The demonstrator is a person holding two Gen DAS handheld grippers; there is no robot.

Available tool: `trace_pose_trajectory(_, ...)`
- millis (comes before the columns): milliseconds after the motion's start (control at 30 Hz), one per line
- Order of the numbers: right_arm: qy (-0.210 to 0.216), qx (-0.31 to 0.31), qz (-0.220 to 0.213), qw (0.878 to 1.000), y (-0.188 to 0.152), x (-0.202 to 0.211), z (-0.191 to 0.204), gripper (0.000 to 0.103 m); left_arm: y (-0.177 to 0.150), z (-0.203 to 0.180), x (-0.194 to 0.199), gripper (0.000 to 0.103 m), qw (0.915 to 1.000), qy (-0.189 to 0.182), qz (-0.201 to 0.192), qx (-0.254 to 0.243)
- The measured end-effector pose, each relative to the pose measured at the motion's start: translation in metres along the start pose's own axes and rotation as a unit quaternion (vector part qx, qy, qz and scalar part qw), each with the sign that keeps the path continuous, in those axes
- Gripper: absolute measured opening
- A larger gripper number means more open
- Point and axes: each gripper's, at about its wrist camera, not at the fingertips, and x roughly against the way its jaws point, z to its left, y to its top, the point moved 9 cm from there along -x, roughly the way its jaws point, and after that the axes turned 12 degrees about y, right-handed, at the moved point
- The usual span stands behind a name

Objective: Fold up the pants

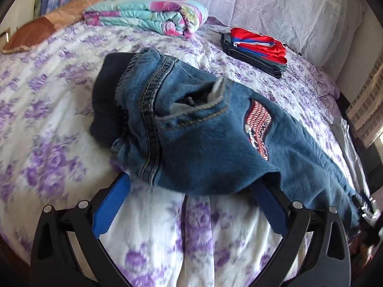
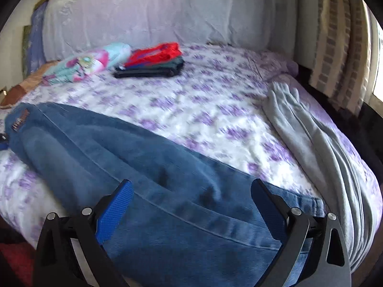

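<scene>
A pair of blue jeans (image 1: 191, 143) lies across the bed, with a dark ribbed waistband at the far left and a red patch on the thigh. In the left wrist view my left gripper (image 1: 191, 186) is open at the near edge of the seat; the denim drapes over its right finger (image 1: 270, 205). In the right wrist view the jeans' legs (image 2: 167, 179) run from the far left to the near right. My right gripper (image 2: 191, 191) is open, with its fingers spread over the legs near the hems. Neither gripper holds cloth.
The bed has a purple-flowered sheet (image 1: 59, 119). A folded floral blanket (image 1: 148, 14) and a stack of folded red and dark clothes (image 1: 256, 45) lie at the back. A grey garment (image 2: 311, 131) lies at the right edge. A curtain (image 2: 335, 35) hangs at the right.
</scene>
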Motion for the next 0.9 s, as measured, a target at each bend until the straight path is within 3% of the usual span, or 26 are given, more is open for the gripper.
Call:
trace_pose_trajectory(67, -0.004, 0.001, 0.027, 1.000, -0.013, -0.014, -0.007, 0.100, 0.004, -0.003, -0.005, 0.099, 1.0000, -0.006, 0.004, -0.001)
trace_pose_trajectory(133, 0.011, -0.008, 0.024, 1.000, -0.019, -0.021, -0.010, 0.100, 0.007, -0.004, -0.009, 0.099, 0.9999, -0.008, 0.009, 0.001)
trace_pose_trajectory(267, 0.036, -0.010, 0.028, 0.999, -0.014, -0.028, -0.011, 0.100, 0.016, -0.009, -0.018, 0.099, 0.9999, -0.005, 0.015, -0.002)
trace_pose_trajectory(433, 0.068, -0.031, 0.029, 0.997, 0.006, -0.042, -0.028, 0.100, 0.031, -0.014, -0.033, 0.099, 0.9990, -0.033, 0.029, 0.000)
trace_pose_trajectory(500, 0.064, -0.036, 0.018, 0.997, 0.022, -0.044, -0.034, 0.100, 0.034, -0.016, -0.035, 0.099, 0.9991, -0.030, 0.029, -0.004)
trace_pose_trajectory(700, 0.002, 0.047, -0.047, 0.998, 0.086, -0.069, -0.043, 0.100, 0.038, -0.020, -0.034, 0.099, 0.9991, -0.043, 0.005, -0.004)
trace_pose_trajectory(800, 0.004, 0.058, -0.070, 0.996, 0.132, -0.095, -0.045, 0.100, 0.045, -0.017, -0.031, 0.093, 0.9986, -0.053, -0.006, 0.006)
trace_pose_trajectory(900, 0.009, 0.039, -0.084, 0.996, 0.170, -0.115, -0.049, 0.100, 0.060, -0.011, -0.029, 0.080, 0.9970, -0.067, -0.008, 0.037)
